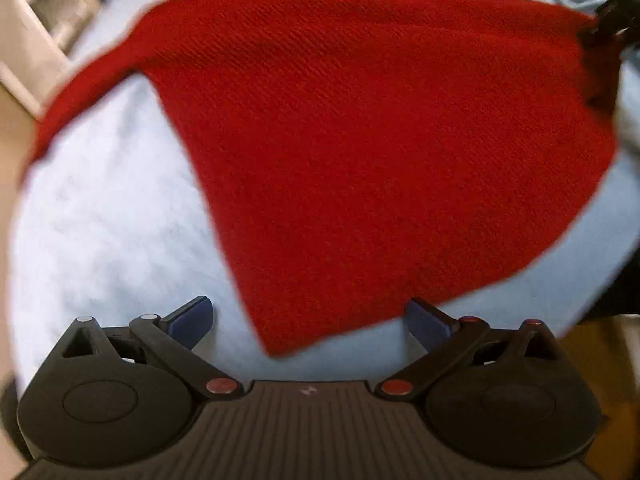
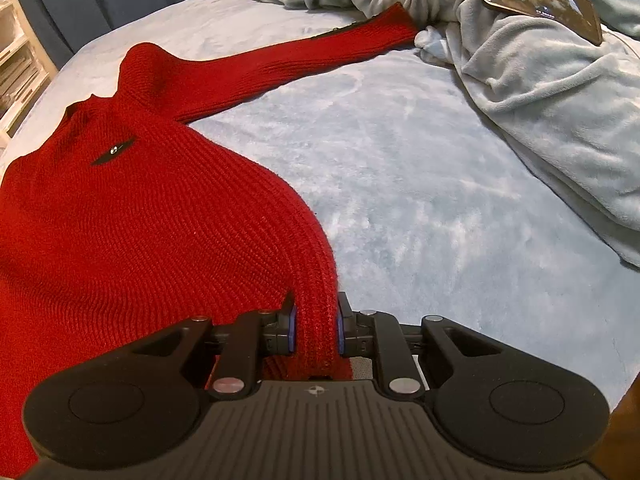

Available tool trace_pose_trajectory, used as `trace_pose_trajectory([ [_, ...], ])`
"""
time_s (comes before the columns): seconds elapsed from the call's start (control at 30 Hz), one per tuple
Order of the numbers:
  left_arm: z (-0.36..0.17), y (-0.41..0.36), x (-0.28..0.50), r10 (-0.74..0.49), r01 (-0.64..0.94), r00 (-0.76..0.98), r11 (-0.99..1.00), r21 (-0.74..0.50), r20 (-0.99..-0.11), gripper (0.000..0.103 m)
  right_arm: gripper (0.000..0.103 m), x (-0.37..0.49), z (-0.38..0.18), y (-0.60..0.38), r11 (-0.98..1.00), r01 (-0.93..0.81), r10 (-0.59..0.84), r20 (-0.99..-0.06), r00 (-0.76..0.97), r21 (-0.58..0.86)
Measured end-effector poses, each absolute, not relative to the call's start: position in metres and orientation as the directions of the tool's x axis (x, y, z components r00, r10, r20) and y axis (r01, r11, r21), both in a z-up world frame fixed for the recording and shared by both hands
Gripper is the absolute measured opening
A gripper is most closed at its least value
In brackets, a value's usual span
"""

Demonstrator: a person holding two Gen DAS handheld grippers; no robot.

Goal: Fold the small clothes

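A pale blue fleece bedcover (image 2: pixel 420 184) was spread across the bed, and on it a red knitted sweater (image 2: pixel 132 216) was laid flat, one sleeve stretched toward a rumpled grey blanket (image 2: pixel 532 80) on which a phone (image 2: pixel 540 0) was rested. The sweater's lower corner was clamped between the closed fingers of the right gripper (image 2: pixel 314 326). The left gripper (image 1: pixel 308 320) was held wide open above the hem, nothing gripped.
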State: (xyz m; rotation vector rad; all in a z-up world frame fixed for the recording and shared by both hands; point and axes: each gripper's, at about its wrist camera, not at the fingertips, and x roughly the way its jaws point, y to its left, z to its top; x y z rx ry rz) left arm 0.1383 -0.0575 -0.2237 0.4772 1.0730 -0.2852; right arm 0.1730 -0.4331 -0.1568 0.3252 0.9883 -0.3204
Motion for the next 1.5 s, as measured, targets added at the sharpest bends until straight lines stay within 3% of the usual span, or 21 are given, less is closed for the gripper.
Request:
trace_pose_trajectory([
  [0.17,-0.216,-0.030,0.168,0.084,0.211,0.495,0.954,0.214,-0.865,0.103,0.018,0.173,-0.157,-0.434,0.902,0.413,-0.115,-0.851,0.512,0.126],
  [0.33,-0.218,0.001,0.185,0.072,0.027,0.441,0.995,0.093,-0.895,0.103,0.022,0.169,-0.160,-0.443,0.882,0.425,-0.054,-0.851,0.522,0.204],
  [0.43,-0.226,-0.005,0.180,0.076,0.021,0.415,0.995,0.093,-0.907,0.103,0.027,0.157,-0.154,-0.459,0.834,0.457,-0.007,-0.823,0.568,0.309],
  [0.57,-0.221,-0.008,0.186,0.079,0.018,0.410,0.995,0.095,-0.909,0.103,0.047,0.132,-0.139,-0.477,0.839,0.459,-0.065,-0.785,0.616,0.291],
  [0.7,-0.213,-0.002,0.203,0.083,-0.024,0.420,0.996,0.081,-0.903,0.103,0.047,0.120,-0.150,-0.469,0.920,0.363,-0.081,-0.835,0.544,0.147],
  [0.93,-0.191,0.008,0.207,0.103,-0.035,0.431,0.995,0.097,-0.897,0.103,0.048,0.127,-0.190,-0.439,0.965,0.257,-0.071,-0.893,0.445,0.052],
  [1.1,-0.196,0.005,0.206,0.104,-0.033,0.414,0.995,0.099,-0.904,0.103,0.048,0.146,-0.189,-0.443,0.925,0.370,-0.136,-0.839,0.527,0.083],
  [1.3,-0.214,-0.002,0.204,0.080,-0.010,0.330,0.997,0.082,-0.941,0.103,0.051,0.160,-0.211,-0.479,0.854,0.503,-0.161,-0.853,0.497,0.132],
  [1.33,-0.213,-0.005,0.201,0.086,0.000,0.345,0.996,0.092,-0.935,0.100,0.043,0.158,-0.211,-0.477,0.864,0.487,-0.160,-0.847,0.508,0.129],
  [1.37,-0.210,-0.009,0.198,0.074,0.028,0.364,0.996,0.090,-0.928,0.077,0.013,0.157,-0.208,-0.473,0.886,0.442,-0.126,-0.843,0.523,0.142],
  [1.4,-0.206,-0.013,0.195,0.036,0.068,0.382,0.995,0.067,-0.924,0.056,0.010,0.154,-0.205,-0.467,0.903,0.408,-0.114,-0.839,0.532,0.136],
  [1.43,-0.198,-0.017,0.192,-0.030,0.118,0.391,0.993,0.018,-0.920,0.010,0.009,0.150,-0.201,-0.461,0.917,0.384,-0.130,-0.830,0.542,0.106],
  [1.5,-0.182,-0.021,0.187,-0.024,0.124,0.428,0.992,0.032,-0.904,0.011,0.008,0.144,-0.188,-0.451,0.931,0.360,-0.162,-0.814,0.559,0.062],
])
